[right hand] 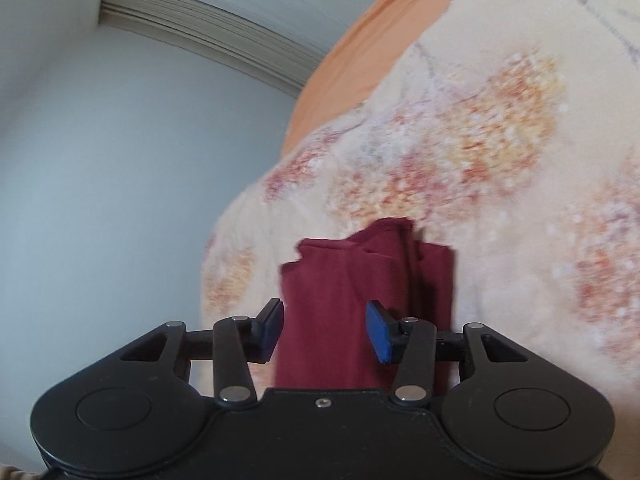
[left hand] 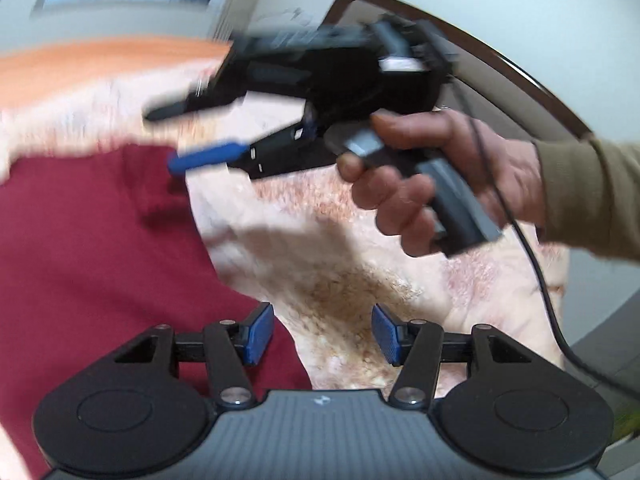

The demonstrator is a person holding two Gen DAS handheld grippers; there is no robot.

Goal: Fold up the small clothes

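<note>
A dark red garment (left hand: 96,256) lies on a floral bedspread (left hand: 320,264); in the right wrist view it (right hand: 360,292) looks folded into a narrow stack. My left gripper (left hand: 322,334) is open and empty, its fingers straddling the garment's right edge. My right gripper (right hand: 324,330) is open and empty, hovering over the near end of the folded garment. In the left wrist view the right gripper (left hand: 172,136) is held by a hand (left hand: 440,184) above the garment's far corner, its two fingers apart.
An orange sheet (right hand: 360,52) borders the bedspread (right hand: 500,160) at the far side. A pale wall (right hand: 120,160) and a window blind (right hand: 208,36) lie beyond the bed. A black cable (left hand: 540,280) hangs from the right gripper. A dark curved frame (left hand: 480,48) stands behind the hand.
</note>
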